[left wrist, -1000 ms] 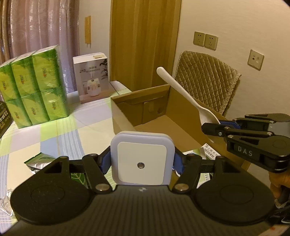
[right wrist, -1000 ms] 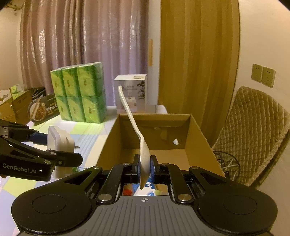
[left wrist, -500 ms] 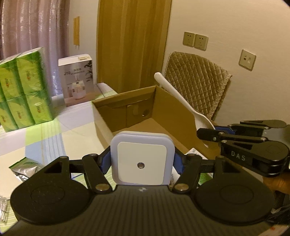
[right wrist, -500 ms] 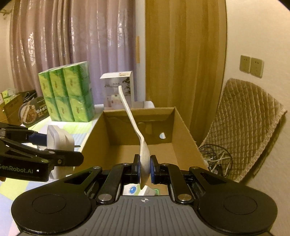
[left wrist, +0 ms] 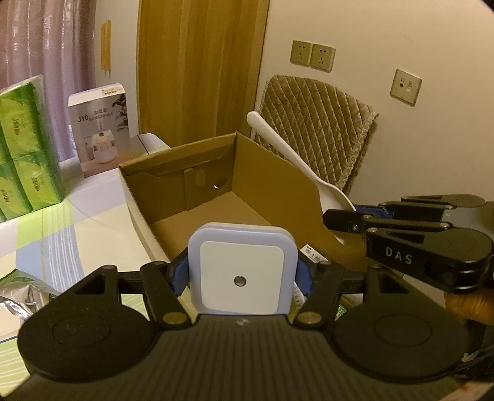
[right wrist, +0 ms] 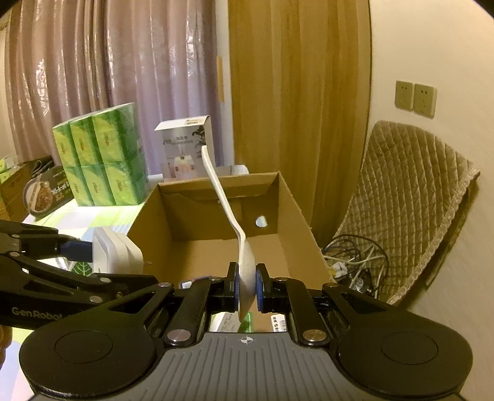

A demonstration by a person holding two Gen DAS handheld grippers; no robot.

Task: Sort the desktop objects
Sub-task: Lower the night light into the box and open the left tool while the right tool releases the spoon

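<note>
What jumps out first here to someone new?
Both grippers are loaded and poised at the near end of the open cardboard box. The left gripper clamps a square white night light, and the right gripper pinches a white spoon by its bowl, handle slanting up over the box. Green tissue packs stand behind, on the left.

Cream wall (left wrist: 355, 27) on the right carried a double socket plate (left wrist: 312, 56) and a single outlet plate (left wrist: 405, 86) lower down. A wooden door panel (right wrist: 296, 92) stood beside mauve patterned curtains (right wrist: 117, 61). A chair with a quilted tan cover (right wrist: 410, 197) sat against the wall, tangled cables (right wrist: 355, 259) on the floor beside it. The table wore a checked green-and-white cloth (left wrist: 61, 222). Light was warm and dim.
</note>
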